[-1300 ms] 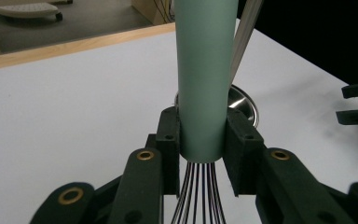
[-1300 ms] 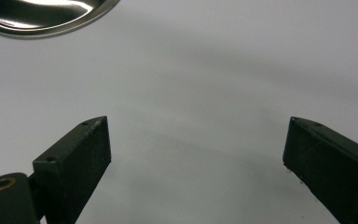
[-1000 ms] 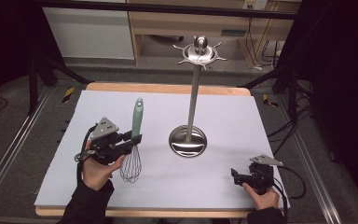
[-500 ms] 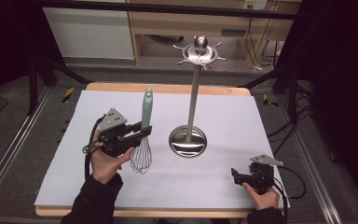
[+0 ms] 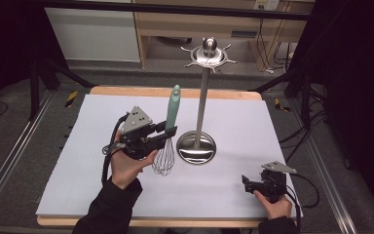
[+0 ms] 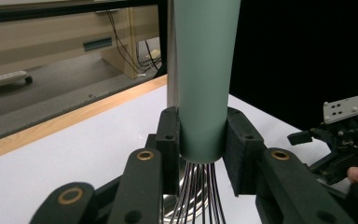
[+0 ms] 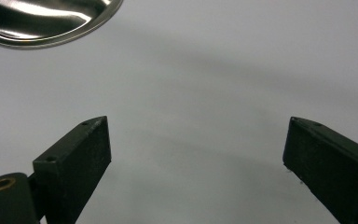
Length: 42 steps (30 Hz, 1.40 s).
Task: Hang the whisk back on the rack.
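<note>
Whisk (image 5: 168,127) now nearer stand base (image 5: 196,146) — perhaps clear — left claw (image 5: 168,132) clamped on it, right claw (image 5: 246,181) apart.

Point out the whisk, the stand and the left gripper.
whisk (image 5: 173,105): high view, on its green handle.
stand (image 5: 203,105): high view, midway up its steel pole.
left gripper (image 6: 202,140): left gripper view, between the jaws, which are clamped on the handle's lower end.
</note>
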Available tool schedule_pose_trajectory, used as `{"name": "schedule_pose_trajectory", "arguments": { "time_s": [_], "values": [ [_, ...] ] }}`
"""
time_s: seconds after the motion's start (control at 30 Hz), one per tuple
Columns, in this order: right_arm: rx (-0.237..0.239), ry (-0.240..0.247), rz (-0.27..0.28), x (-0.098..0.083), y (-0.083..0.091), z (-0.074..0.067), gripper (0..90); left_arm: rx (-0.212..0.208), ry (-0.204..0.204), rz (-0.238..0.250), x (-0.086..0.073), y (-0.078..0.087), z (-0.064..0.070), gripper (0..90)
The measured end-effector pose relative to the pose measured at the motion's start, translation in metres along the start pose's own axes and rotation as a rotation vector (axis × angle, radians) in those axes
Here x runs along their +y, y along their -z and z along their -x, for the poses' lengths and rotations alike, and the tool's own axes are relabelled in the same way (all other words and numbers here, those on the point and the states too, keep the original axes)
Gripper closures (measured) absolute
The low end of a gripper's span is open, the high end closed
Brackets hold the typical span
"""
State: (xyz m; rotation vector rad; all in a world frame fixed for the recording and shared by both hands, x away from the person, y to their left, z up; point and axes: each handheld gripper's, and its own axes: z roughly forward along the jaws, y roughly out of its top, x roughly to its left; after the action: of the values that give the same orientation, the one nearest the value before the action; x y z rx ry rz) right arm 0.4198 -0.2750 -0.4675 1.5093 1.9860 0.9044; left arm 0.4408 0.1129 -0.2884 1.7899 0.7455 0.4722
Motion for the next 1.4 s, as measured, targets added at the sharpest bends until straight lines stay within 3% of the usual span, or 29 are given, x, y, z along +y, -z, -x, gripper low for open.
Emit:
{"name": "schedule_pose_trajectory", "arguments": {
  "time_s": [0.27,0.9,1.4],
  "values": [
    [0.003,0.005,0.001,0.000,0.000,0.000,8.0,-0.020,-0.026,0.022,0.015,-0.005,0.013,69.1],
    [0.007,0.007,-0.005,0.001,0.000,-0.001,8.0,-0.056,-0.077,0.021,0.042,-0.024,0.039,69.1],
    [0.006,-0.001,-0.006,0.001,0.000,-0.001,8.0,-0.047,-0.084,0.009,0.052,-0.041,0.041,69.1]
  ]
}}
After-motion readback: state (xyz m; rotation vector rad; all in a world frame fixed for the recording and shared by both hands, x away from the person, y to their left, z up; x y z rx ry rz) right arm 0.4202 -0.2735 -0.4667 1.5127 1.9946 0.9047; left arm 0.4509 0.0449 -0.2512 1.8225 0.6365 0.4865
